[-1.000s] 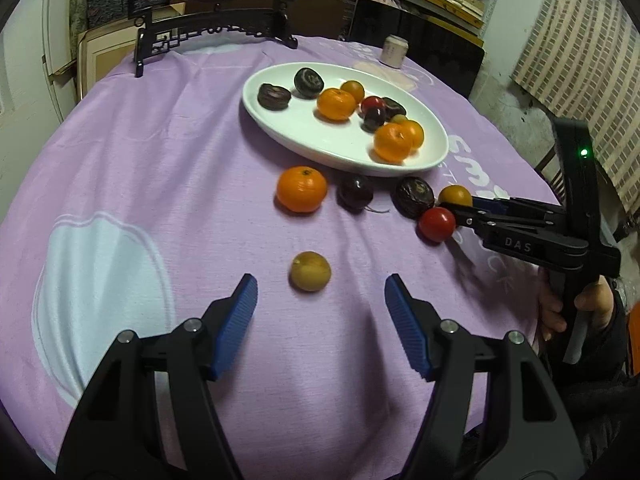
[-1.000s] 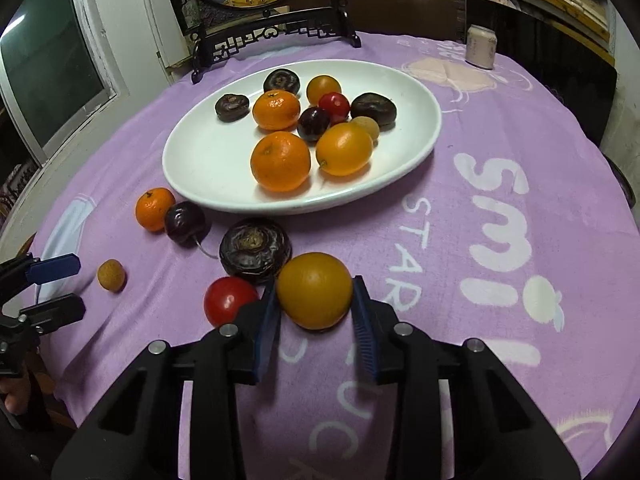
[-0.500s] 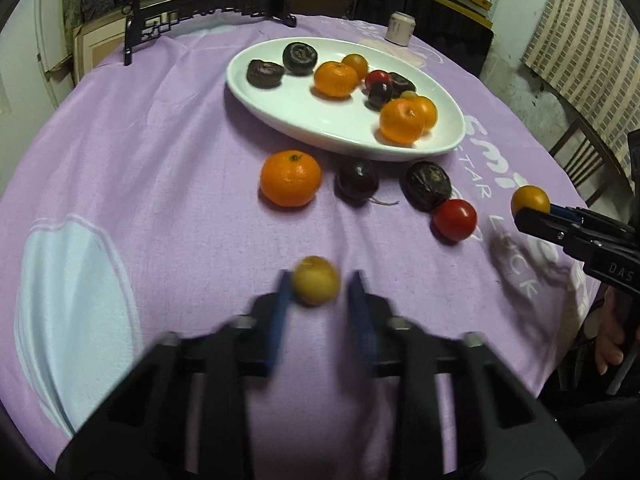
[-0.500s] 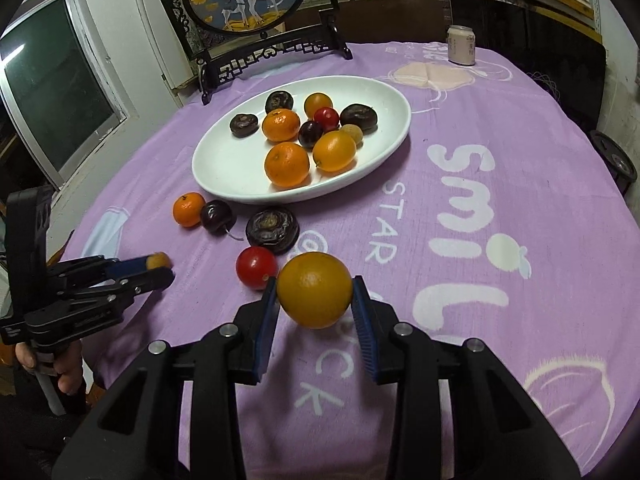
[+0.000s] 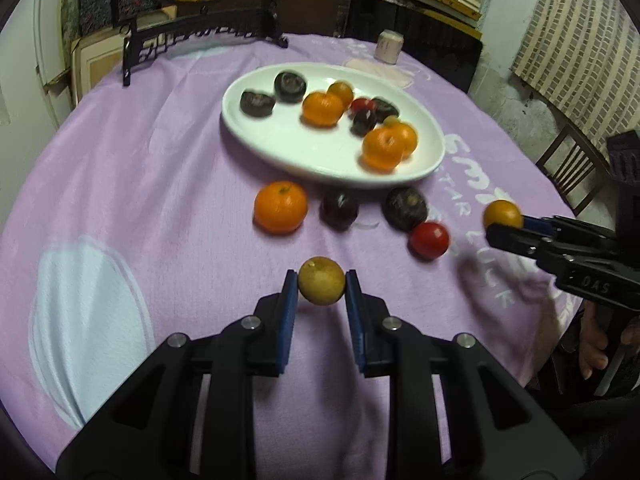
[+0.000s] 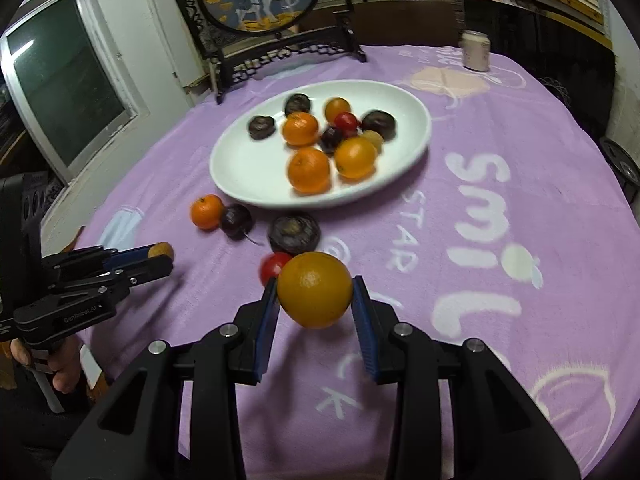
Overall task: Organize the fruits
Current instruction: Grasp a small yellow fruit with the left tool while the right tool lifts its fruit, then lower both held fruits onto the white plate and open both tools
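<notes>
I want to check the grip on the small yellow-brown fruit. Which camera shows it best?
The left wrist view: the small yellow-brown fruit sits close and whole between the left gripper's blue pads. The right wrist view shows only its tip, far off at the left edge.

Small yellow-brown fruit point(image 5: 321, 286) now within left hand-held gripper point(image 5: 321, 290).

Left wrist view: taken from just behind the left gripper point(image 5: 321, 286), low over the purple tablecloth point(image 5: 132, 184), facing the white plate point(image 5: 320, 160); the right gripper point(image 5: 505, 228) is seen at its right edge. Right wrist view: taken from behind the right gripper point(image 6: 315, 292), somewhat higher, facing the same plate point(image 6: 248, 168); the left gripper point(image 6: 160, 258) is seen at left. Plate, tablecloth and loose fruit are shared.
</notes>
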`<state>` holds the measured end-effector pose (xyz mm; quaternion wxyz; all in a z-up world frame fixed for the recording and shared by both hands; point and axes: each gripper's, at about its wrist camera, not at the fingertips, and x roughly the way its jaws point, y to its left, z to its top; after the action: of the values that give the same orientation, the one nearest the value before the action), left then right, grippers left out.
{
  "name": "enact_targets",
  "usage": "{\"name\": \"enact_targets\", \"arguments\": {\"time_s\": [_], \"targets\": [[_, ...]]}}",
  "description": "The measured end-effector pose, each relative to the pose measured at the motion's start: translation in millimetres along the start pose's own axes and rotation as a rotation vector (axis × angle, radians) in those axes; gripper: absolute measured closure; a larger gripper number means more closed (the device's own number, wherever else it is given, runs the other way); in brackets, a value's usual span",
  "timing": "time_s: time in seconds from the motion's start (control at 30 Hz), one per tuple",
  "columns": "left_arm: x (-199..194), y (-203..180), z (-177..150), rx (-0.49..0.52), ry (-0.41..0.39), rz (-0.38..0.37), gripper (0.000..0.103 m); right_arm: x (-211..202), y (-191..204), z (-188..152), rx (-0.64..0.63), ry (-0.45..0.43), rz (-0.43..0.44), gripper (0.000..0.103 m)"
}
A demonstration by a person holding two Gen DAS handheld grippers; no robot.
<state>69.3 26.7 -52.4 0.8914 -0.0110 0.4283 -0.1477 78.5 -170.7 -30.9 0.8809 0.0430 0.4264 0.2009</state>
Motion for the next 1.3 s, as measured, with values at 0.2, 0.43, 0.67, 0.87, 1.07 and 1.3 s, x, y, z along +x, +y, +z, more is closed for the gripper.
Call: {"name": "enact_targets", "arguments": {"time_s": [0.2,0.43,0.67,0.87,1.07,1.3], "targets": [[-4.7,-6.2,58.8,0.024,-0.087,0.034,0.079,2.3,15.4,56.9,-0.065,-0.065,-0.003,0.066],[28.4,4.6,147.6,-0.019,-0.107,0.096,0.079,48.5,11.0,128.2,-0.063,-0.05,-0.092,0.066],[72.8,21.1,186.2,-0.087,-0.062,0.084,0.079,85.1,-18.0,156.0,-0.006,-0.016,-0.133,0.066],[93.9,33.4,184.6,-0.114,-0.032,0.076,0.079,105.2,-29.7,164.8,0.012,0.006,-0.136,0.066],[98.6,30.5,183.6,-0.099,-0.028,0.073,0.079,114.5,-31.8,164.8,0.011,0.015,-0.134,0.066],[94.6,25.4,183.1,-0.089,-0.046,0.075,0.071,114.8,-34.7,165.6,0.02,0.002,-0.14,0.065]]}}
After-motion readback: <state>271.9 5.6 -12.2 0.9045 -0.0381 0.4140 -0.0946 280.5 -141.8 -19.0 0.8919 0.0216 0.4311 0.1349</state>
